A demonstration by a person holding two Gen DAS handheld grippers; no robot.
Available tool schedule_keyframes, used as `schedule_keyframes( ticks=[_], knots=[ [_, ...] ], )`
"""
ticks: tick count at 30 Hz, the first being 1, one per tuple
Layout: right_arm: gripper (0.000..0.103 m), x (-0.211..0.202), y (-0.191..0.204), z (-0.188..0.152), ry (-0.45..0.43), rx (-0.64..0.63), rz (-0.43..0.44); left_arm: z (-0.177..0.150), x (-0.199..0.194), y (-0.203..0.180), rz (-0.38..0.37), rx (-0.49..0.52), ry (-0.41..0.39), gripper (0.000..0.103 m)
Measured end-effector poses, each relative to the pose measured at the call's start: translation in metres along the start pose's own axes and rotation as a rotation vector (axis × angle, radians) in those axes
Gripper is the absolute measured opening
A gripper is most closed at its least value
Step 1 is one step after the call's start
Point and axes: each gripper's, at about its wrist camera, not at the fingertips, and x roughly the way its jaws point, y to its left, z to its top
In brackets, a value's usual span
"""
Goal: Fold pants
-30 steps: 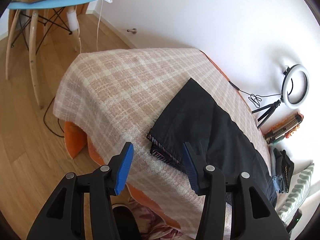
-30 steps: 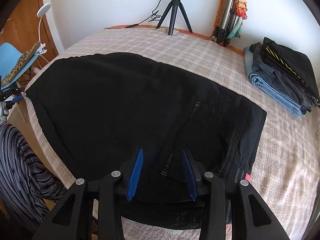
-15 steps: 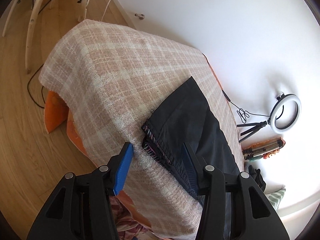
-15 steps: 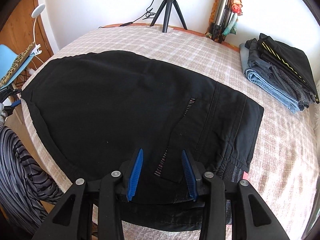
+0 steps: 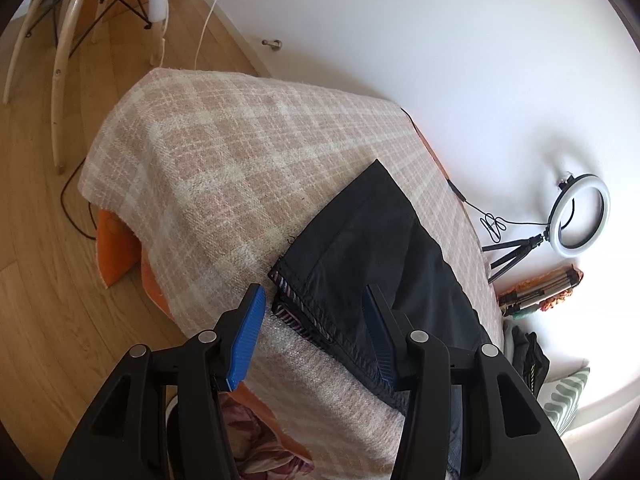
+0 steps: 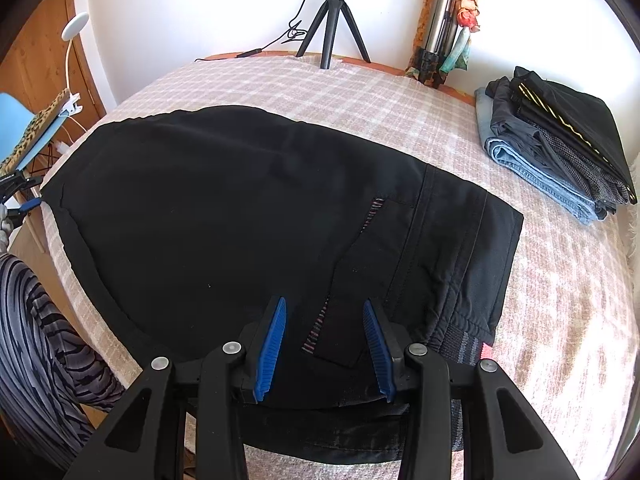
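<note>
Black pants [image 6: 224, 208] lie flat across a bed with a pink plaid blanket [image 6: 560, 320], legs stacked one on the other. Their hem end [image 5: 352, 256], with a striped lining showing, lies in the left wrist view. My left gripper [image 5: 314, 306] is open and empty, its fingers on either side of the near hem corner, just above it. My right gripper [image 6: 322, 322] is open and empty, hovering over the waist end near a pocket flap [image 6: 340, 320]. The left gripper also shows small at the far left of the right wrist view [image 6: 20, 196].
A stack of folded clothes [image 6: 560, 152] sits at the bed's far right. A ring light on a tripod [image 5: 576, 220] and a second tripod [image 6: 440, 28] stand by the white wall. A blue chair [image 5: 76, 8] stands on the wooden floor. The blanket's edge [image 5: 120, 184] hangs over orange bedding.
The left gripper has swung its view around and closed in on the hem corner. The right gripper has drifted slightly along the waist end. Both stayed open.
</note>
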Motion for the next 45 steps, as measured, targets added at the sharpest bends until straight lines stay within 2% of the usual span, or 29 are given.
schedule_keyframes(
  ticks=[2, 7, 10, 12, 13, 14, 17, 23, 28, 35, 38, 40, 43, 45],
  knots=[
    [0.041, 0.000, -0.001, 0.001, -0.001, 0.002, -0.004, -0.001, 0.002, -0.002, -0.036, -0.008, 0.024, 0.048],
    [0.041, 0.000, -0.003, 0.003, -0.004, 0.010, 0.000, -0.007, 0.011, -0.015, -0.055, 0.010, 0.034, 0.048],
    [0.041, 0.000, -0.001, 0.003, -0.001, 0.004, 0.006, -0.005, 0.019, -0.029, -0.026, 0.047, 0.023, 0.048],
    [0.041, -0.001, 0.001, 0.005, -0.002, -0.002, 0.005, -0.002, 0.024, -0.037, 0.002, 0.080, 0.013, 0.039],
    [0.041, -0.003, 0.003, 0.006, -0.006, -0.003, 0.008, -0.002, 0.026, -0.040, 0.008, 0.090, 0.010, 0.024],
    [0.041, -0.005, 0.004, 0.008, -0.012, -0.003, 0.010, -0.001, 0.027, -0.043, 0.017, 0.101, 0.001, 0.014],
    [0.042, -0.015, 0.009, 0.016, -0.033, 0.001, 0.029, 0.001, 0.025, -0.053, 0.019, 0.160, -0.036, 0.007],
    [0.059, -0.023, 0.032, 0.045, -0.050, -0.029, 0.077, -0.002, 0.014, -0.089, -0.022, 0.344, -0.073, 0.006],
    [0.064, -0.023, 0.061, 0.090, -0.066, -0.017, 0.225, -0.015, 0.012, -0.123, -0.062, 0.506, -0.050, 0.005],
    [0.072, 0.004, 0.132, 0.173, -0.038, -0.046, 0.476, -0.039, 0.023, -0.158, -0.132, 0.681, 0.038, 0.005],
    [0.074, 0.037, 0.164, 0.199, 0.023, -0.025, 0.575, -0.047, 0.030, -0.166, -0.165, 0.705, 0.079, 0.005],
    [0.074, 0.066, 0.185, 0.210, 0.096, 0.004, 0.639, -0.052, 0.032, -0.170, -0.185, 0.712, 0.100, 0.005],
    [0.074, 0.112, 0.206, 0.216, 0.212, 0.077, 0.673, -0.055, 0.034, -0.175, -0.210, 0.719, 0.121, 0.005],
    [0.074, 0.135, 0.214, 0.218, 0.254, 0.127, 0.703, -0.056, 0.033, -0.178, -0.219, 0.742, 0.133, 0.005]
  ],
)
